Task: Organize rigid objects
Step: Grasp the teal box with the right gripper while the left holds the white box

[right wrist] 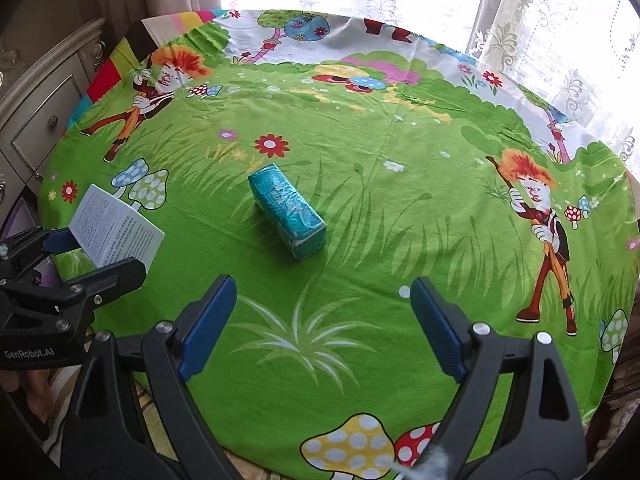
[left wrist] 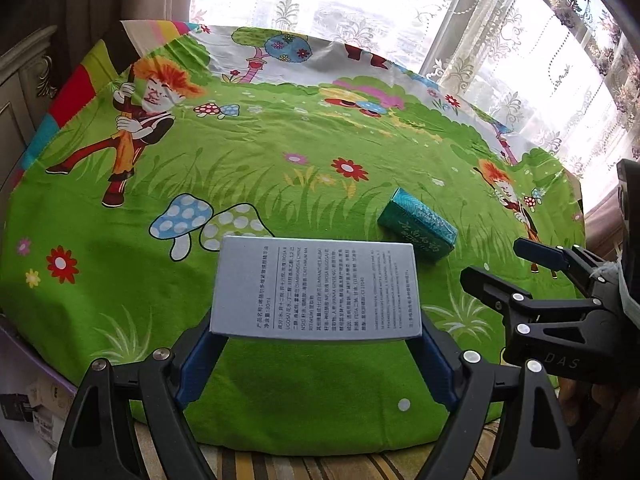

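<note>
Teal box point(right wrist: 287, 212) lies ahead of spread right tongs point(right wrist: 322, 328); left tongs point(left wrist: 316, 344) pinch a grey carton point(left wrist: 316, 288).

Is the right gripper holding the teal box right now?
No. The right gripper is open and empty, while the teal box lies apart from it on the green tablecloth.

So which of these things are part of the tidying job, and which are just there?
Part of the job:
- grey-white box, gripped in the left gripper
- teal box, lying on the cloth
- right gripper, open and empty

Just there:
- cartoon tablecloth
- lace curtains
- drawer cabinet
</note>
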Available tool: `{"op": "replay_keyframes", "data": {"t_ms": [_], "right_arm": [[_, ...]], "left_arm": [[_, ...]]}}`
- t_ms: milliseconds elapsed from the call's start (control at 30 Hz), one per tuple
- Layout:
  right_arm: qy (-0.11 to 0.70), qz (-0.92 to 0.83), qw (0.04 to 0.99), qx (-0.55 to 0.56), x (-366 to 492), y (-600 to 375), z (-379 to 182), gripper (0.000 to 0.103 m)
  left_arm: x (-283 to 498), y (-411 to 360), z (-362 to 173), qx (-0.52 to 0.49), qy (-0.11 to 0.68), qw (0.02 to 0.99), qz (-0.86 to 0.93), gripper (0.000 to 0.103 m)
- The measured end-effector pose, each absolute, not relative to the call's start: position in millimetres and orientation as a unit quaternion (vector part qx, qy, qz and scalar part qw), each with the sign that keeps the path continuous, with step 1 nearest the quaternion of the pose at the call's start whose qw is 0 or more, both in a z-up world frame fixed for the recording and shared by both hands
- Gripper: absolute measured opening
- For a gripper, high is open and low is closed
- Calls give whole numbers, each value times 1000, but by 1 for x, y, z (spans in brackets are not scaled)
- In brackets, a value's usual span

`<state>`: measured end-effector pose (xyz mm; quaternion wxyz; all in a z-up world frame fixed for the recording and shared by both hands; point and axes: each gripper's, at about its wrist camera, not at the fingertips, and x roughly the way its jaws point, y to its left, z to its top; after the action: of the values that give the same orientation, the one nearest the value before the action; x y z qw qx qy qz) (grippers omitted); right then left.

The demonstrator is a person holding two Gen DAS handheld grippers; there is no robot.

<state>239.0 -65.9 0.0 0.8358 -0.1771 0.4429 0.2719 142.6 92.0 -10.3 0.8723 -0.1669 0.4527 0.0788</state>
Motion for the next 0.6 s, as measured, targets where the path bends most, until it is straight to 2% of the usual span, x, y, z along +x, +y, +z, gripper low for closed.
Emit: {"op": "replay_keyframes", "data": {"t_ms": [500,567,600], "right_arm": [[471,318,791,-227,281,-3,-33,90],[481,314,786,-231,282,0,-40,83],[488,313,782,-230,283,1,-43,75]], "left_arm": [[124,113,-17,-211,443,867,82,87],[124,115,-19,-214,444,866,81,87],[124,116,-19,-216,444,866,80,87]]}}
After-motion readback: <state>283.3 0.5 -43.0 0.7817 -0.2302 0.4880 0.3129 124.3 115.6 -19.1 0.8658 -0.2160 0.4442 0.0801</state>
